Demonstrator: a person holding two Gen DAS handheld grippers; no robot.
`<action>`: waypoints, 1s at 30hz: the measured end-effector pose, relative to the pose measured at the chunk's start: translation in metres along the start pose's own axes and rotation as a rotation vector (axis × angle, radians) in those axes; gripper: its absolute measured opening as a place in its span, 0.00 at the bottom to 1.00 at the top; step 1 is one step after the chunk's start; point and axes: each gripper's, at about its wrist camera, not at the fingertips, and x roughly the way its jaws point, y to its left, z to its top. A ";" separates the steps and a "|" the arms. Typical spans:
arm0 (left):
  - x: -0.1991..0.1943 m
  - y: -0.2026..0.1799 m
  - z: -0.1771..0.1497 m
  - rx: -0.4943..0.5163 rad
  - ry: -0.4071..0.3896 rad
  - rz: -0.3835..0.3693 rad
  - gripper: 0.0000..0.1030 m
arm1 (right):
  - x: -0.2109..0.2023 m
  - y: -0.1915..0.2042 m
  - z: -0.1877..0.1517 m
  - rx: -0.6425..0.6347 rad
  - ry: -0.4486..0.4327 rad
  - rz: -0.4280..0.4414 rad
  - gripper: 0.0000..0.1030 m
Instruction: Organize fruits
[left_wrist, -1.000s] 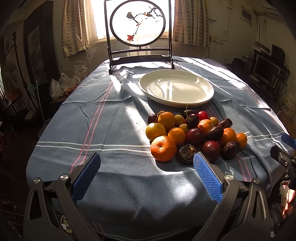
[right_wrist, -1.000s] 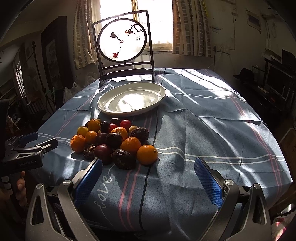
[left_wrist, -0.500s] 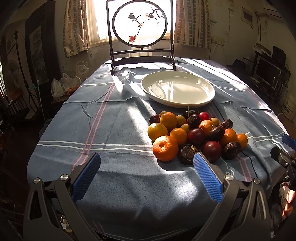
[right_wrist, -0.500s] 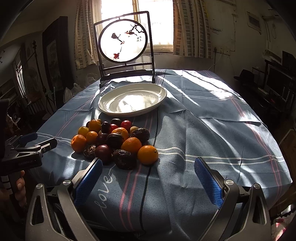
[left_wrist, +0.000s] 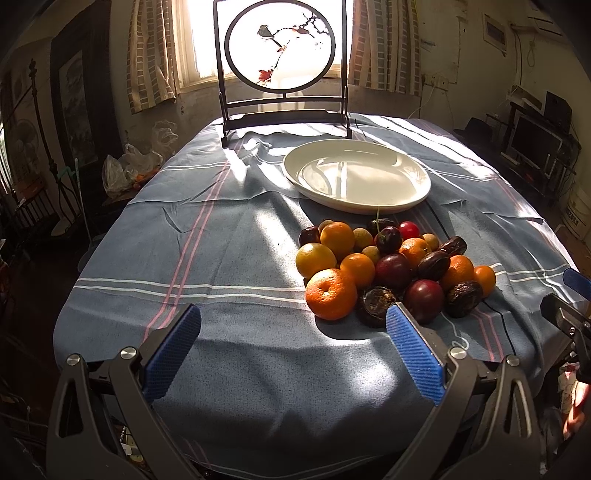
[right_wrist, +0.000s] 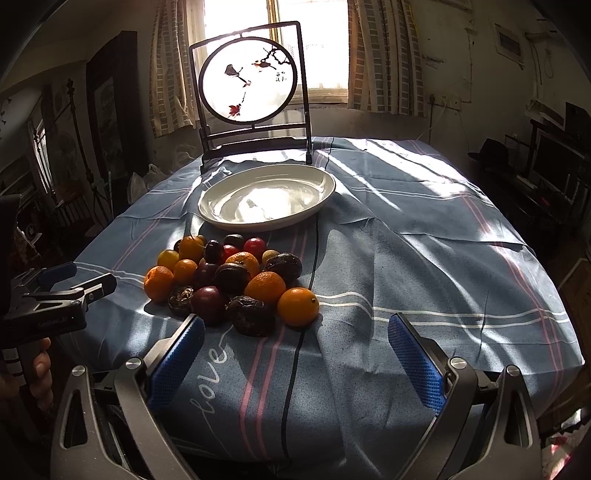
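Note:
A pile of fruit (left_wrist: 391, 269) lies on the blue tablecloth: oranges, dark plums, wrinkled passion fruits, small yellow and red fruits. It also shows in the right wrist view (right_wrist: 236, 280). An empty white oval plate (left_wrist: 406, 199) sits just behind the pile, seen too in the right wrist view (right_wrist: 317, 206). My left gripper (left_wrist: 293, 345) is open and empty, near the table's front edge, left of the pile. My right gripper (right_wrist: 295, 347) is open and empty, just in front of the pile. The left gripper also appears at the left edge of the right wrist view (right_wrist: 70, 284).
A dark-framed round bird screen (left_wrist: 280, 48) stands at the table's far edge behind the plate. The tablecloth (left_wrist: 221, 258) is wrinkled and hangs over the edges. Furniture and a monitor (left_wrist: 532, 140) stand to the right, plastic bags (left_wrist: 125, 170) to the left.
Both views have tilted down slightly, so the table scene sits a little lower in frame. The fruit and plate have not moved. Both grippers stay open.

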 end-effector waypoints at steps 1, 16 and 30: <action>0.000 0.000 0.000 0.000 0.000 0.001 0.95 | 0.000 0.001 0.000 -0.001 0.000 0.000 0.97; 0.000 0.001 -0.001 -0.002 0.001 0.001 0.96 | 0.002 0.002 -0.002 -0.002 0.003 0.005 0.97; 0.034 0.014 -0.010 -0.028 0.062 -0.022 0.95 | 0.008 0.002 -0.006 0.003 0.018 0.012 0.97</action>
